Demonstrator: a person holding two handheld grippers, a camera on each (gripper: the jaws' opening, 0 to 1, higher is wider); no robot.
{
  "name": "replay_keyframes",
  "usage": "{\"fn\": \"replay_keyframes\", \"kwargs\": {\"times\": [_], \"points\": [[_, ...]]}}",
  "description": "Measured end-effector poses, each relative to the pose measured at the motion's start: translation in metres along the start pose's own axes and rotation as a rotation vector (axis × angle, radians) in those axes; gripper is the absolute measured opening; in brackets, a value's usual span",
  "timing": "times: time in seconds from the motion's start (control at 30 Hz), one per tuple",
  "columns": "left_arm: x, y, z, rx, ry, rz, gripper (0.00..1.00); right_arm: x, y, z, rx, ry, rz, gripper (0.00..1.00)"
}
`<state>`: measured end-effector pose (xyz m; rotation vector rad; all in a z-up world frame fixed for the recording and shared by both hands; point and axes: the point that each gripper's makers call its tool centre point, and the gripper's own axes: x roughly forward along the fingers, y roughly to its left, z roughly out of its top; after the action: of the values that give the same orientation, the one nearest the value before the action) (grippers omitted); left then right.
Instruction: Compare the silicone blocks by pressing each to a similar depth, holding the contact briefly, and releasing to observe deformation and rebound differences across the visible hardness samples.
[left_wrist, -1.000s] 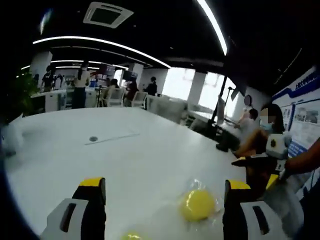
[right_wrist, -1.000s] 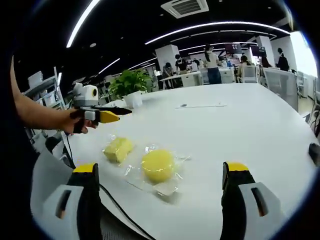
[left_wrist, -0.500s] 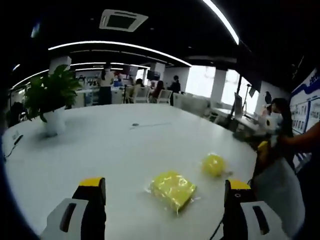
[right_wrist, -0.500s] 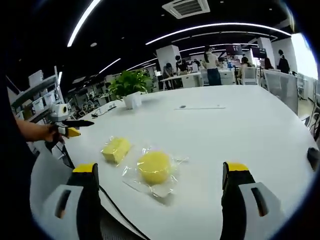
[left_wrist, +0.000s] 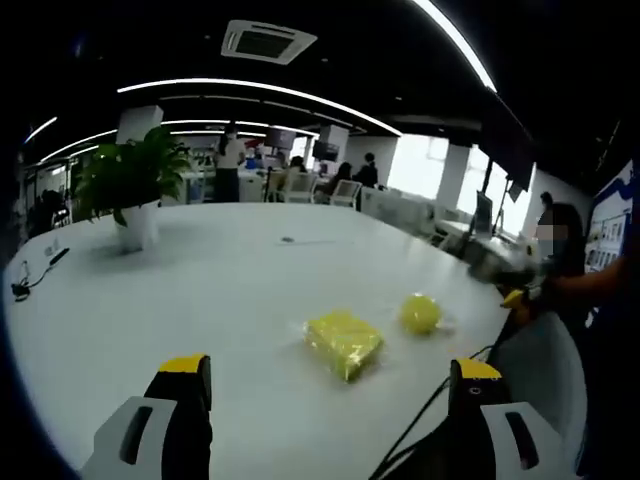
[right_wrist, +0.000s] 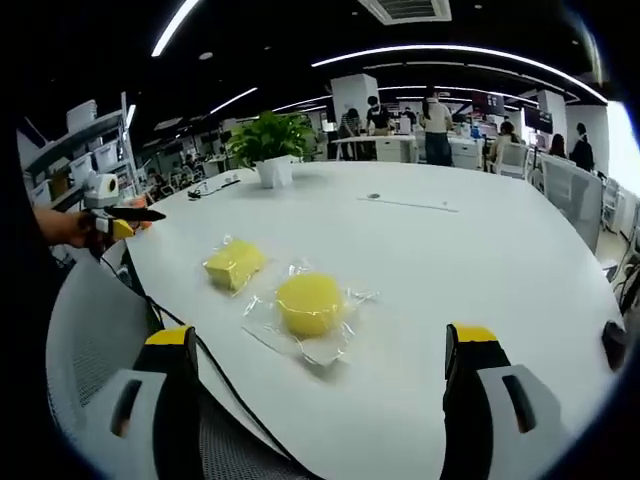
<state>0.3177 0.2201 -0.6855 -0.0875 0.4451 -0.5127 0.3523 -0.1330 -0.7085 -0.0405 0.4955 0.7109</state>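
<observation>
Both my views have pulled back from the white table (right_wrist: 520, 260) — the round block (right_wrist: 310, 303) and square block (right_wrist: 235, 263) lie near its edge, untouched; left gripper (left_wrist: 325, 420) and right gripper (right_wrist: 318, 405) are wide apart, empty — pressing not begun.

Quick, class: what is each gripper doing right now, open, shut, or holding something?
Left gripper: open, holding nothing, short of the square yellow silicone block.
Right gripper: open, holding nothing, short of the round yellow silicone block.

Two wrapped blocks on table (right_wrist: 480, 250), near its edge.
Right gripper view: square block (right_wrist: 235, 264) left of round block (right_wrist: 310, 304), close but apart; potted plant (right_wrist: 270, 150) far behind; chair (right_wrist: 95, 340) before the edge.
</observation>
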Motion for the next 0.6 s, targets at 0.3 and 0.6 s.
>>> {"fn": "replay_keyframes", "kwargs": {"times": [0.3, 0.6], "points": [[-0.001, 0.000, 0.008, -0.033, -0.044, 0.033, 1.00, -0.004, 0.001, -0.005, 0.010, 0.024, 0.000, 0.96], [0.008, -0.001, 0.024, -0.014, -0.064, 0.013, 1.00, -0.010, -0.006, -0.003, 0.020, 0.019, -0.048, 0.96]]}}
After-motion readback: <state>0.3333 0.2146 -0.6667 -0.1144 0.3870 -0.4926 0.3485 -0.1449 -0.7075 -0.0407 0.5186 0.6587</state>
